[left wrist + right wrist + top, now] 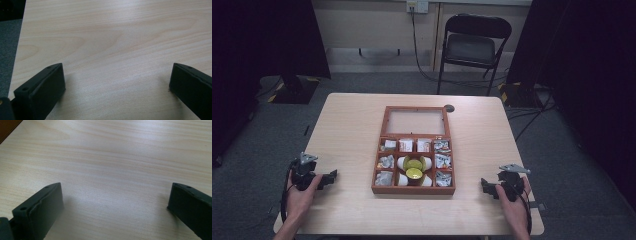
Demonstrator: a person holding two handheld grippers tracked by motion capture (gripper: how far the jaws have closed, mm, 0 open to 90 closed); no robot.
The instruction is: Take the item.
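**Wooden box waits at the centre, both sets of fingers parked wide**

The wooden box [413, 165] sits in the middle of the tabletop [347, 130], its glass-paned lid [415, 121] thrown back flat away from me so that every compartment lies open from above. From the high view I read small wrapped packets in the outer cells and yellow-topped white cups [414, 168] in the middle ones; what exactly the packets are I cannot tell. My left gripper [328, 179] rests near the left front edge, my right gripper [486, 186] near the right front edge, each well apart from the box and turned inward toward it. I judge that this is a ready stance: hands flank the box so that either can reach a compartment without crossing the other.

In the left gripper view my fingers [42, 90] stand wide apart over bare wood, nothing between them, the table's left edge and grey floor [8, 55] off to one side. They are held low and level, I think, to stay steady before a reach.

In the right gripper view my fingers [40, 207] are likewise spread with only bare wood between them, empty. A dark brown corner at the upper left is probably the box's side.
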